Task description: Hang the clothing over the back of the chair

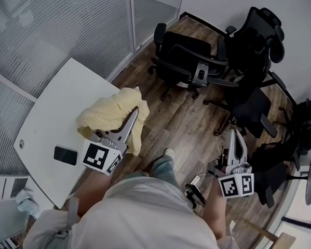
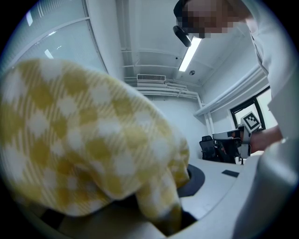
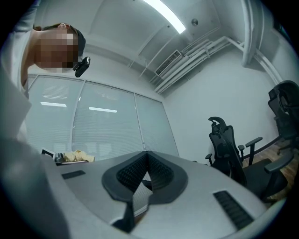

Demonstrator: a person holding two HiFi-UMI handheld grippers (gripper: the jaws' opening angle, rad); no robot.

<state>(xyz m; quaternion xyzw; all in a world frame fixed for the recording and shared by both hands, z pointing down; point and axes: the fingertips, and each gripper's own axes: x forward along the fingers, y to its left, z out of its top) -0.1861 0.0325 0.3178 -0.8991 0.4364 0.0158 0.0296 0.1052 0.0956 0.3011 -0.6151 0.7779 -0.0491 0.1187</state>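
Yellow garment (image 1: 112, 114): one. Phone (image 1: 65, 155): one. Table (image 1: 55, 100): one. Left claw (image 1: 135, 113), right claw (image 1: 234, 135): two. Chairs (image 1: 182, 57): at least three.

A white table (image 1: 50, 108) stands beside ribbed glass walls (image 1: 62, 23)

White tee (image 1: 150, 220), blue jeans (image 1: 166, 170); grey left gripper (image 1: 134, 113) & right gripper (image 1: 233, 133) w/ b&w marker cubes (image 1: 100, 157).

A phone (image 1: 65, 155) lies on the desk (image 1: 47, 105) at left. The clothing (image 1: 112, 114) sits over the desk's right edge, with the chairs (image 1: 182, 55) standing beyond.
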